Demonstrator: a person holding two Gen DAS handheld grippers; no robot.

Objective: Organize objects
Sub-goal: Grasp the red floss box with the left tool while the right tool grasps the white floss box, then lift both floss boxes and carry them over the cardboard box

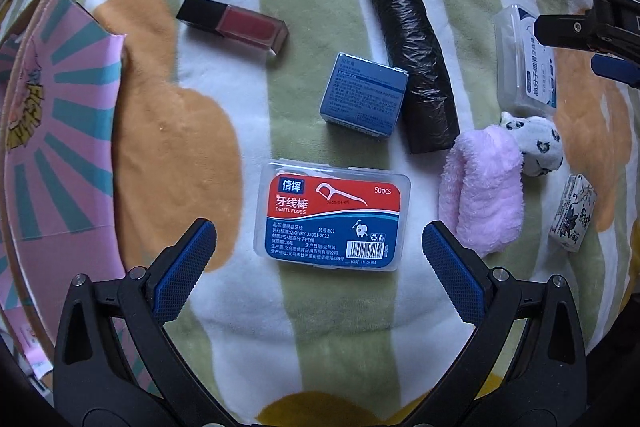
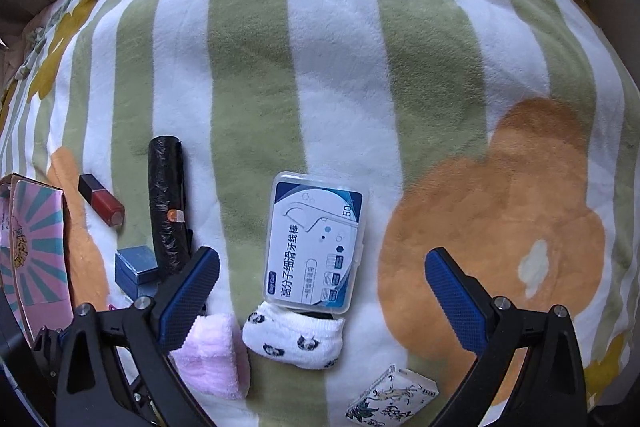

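Blanket [image 1: 304, 307], striped green and white, carries all items. We find the left tongs [image 1: 319, 247] spread wide and empty, just short of the red floss box [image 1: 332, 215]. Beyond it lie a blue box [image 1: 364, 95] touching a black bag roll [image 1: 412, 55], a lipstick [image 1: 236, 27], and pink and spotted socks [image 1: 484, 195]. A pink carton [image 1: 52, 131] sits at left. The right tongs [image 2: 322, 269] are likewise spread and empty, over the white floss box [image 2: 316, 243], which touches the spotted sock [image 2: 296, 337]. A small printed packet [image 2: 392, 401] lies near.

Right claw [image 2: 322, 267] spread wide, empty, above white floss box [image 2: 314, 243]; patterned sock [image 2: 294, 337] touches the box's near edge.
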